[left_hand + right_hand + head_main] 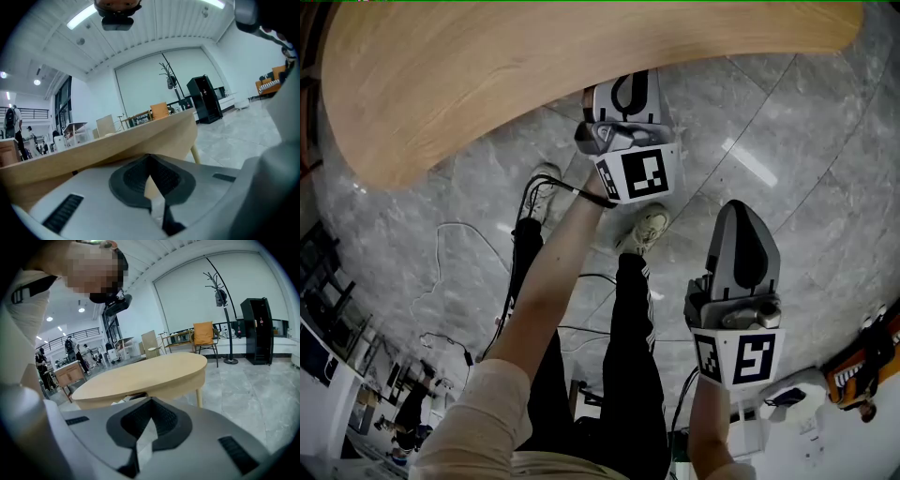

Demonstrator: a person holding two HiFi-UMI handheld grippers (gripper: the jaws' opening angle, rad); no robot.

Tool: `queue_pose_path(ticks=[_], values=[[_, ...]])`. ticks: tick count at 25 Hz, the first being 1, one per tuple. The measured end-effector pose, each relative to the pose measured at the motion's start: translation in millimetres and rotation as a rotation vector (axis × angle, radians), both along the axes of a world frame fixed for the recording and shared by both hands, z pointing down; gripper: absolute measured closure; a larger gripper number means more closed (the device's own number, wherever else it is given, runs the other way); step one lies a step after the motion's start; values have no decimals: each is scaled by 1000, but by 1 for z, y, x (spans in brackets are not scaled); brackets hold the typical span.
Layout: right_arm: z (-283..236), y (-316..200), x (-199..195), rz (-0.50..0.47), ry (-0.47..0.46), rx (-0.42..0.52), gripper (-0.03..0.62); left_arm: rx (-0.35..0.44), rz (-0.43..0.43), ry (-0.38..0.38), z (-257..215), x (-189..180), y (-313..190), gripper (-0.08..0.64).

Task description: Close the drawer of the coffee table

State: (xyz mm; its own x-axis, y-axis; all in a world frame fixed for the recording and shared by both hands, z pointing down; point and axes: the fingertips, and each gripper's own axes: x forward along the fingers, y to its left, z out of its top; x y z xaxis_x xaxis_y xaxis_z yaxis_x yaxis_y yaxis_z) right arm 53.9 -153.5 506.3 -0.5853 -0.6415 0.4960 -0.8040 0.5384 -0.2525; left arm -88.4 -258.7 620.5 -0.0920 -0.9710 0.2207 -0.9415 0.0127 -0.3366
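The oval light-wood coffee table (pixel 534 75) fills the top of the head view. My left gripper (pixel 629 86) is shut and empty, its tips at the table's near edge. In the left gripper view the table's side (pixel 117 145) runs close across the frame behind the shut jaws of the left gripper (pixel 151 161). My right gripper (pixel 740 216) hangs lower right, away from the table, shut on nothing. In the right gripper view, above the right gripper (pixel 150 404), the whole table (pixel 140 376) shows. A dark gap with something pale (pixel 123 401) sits under its top; I cannot tell if that is the drawer.
Grey marble floor (pixel 787 141) surrounds the table. The person's legs and shoes (pixel 645 228) and loose cables (pixel 450 244) are below. A coat rack (pixel 220 296), black cabinet (pixel 255 329) and orange chair (pixel 204 333) stand far behind. People stand at the back left (pixel 70 350).
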Motion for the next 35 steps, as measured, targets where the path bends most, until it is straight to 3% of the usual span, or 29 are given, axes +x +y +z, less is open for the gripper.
queue_pose_path(ticks=[2,6,12,15,19,26,30,35], values=[[-7,-1,-3,-6,3,11,586,-8,-28,21,-2,0,0,552],[-24,-3,-7,6,-1,39,587,-76,-112,139,2,-7,11,552],[-76,-2,-16,28,30,95,588,-155,-75,282,-50,19,53,552],[-128,-7,-17,62,34,142,587,-97,-24,306,-129,29,58,552],[-216,-28,-15,147,4,247,586,-117,55,341,-233,25,51,552],[-397,-40,7,264,-39,394,587,-9,147,379,-448,24,61,552],[-465,-10,19,276,-75,440,588,63,244,436,-552,43,88,551],[-518,39,14,239,-100,493,587,147,325,478,-636,54,133,552]])
